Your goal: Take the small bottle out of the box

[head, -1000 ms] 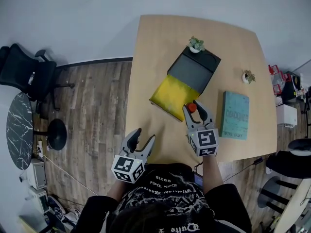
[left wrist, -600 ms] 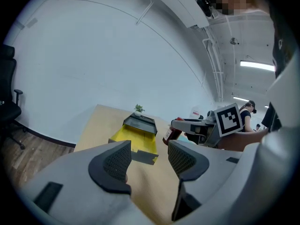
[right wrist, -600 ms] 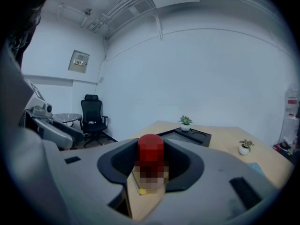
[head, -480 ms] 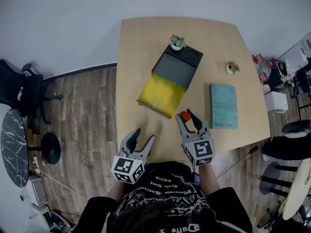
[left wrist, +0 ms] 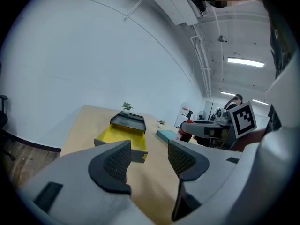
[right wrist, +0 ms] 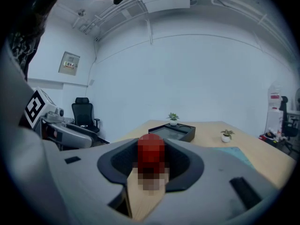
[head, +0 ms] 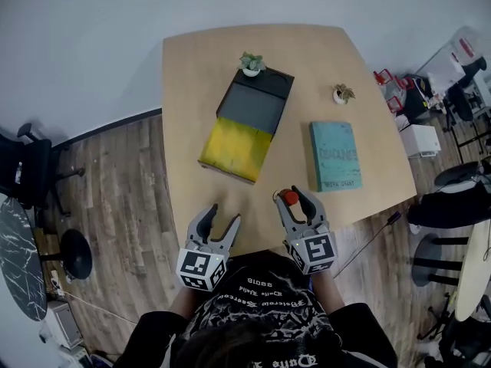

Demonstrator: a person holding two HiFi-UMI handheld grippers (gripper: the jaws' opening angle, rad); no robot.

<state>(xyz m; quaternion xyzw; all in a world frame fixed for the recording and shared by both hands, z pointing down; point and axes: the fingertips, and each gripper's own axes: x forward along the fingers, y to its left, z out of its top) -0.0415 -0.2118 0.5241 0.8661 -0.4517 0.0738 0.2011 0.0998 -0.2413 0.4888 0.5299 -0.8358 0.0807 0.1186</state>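
Nearest, the left claw (head: pixel 222 216) hovers at the near edge of the wooden surface (head: pixel 184 83), its jaws apart and nothing between them. Just to its right, the right claw (head: pixel 290 199) is closed on the small bottle (head: pixel 291 197). The bottle's red cap stands up between the two pads. The bottle is out of the box, over the near edge of the surface and well apart from the box. Farther on lies the box (head: pixel 257 106), black, with a yellow flap (head: pixel 230 146) opened toward the person. Right of it lies a teal book (head: pixel 335 156). One small plant (head: pixel 250 63) stands at the box's far corner, and a second plant (head: pixel 342 93) stands beyond the book.
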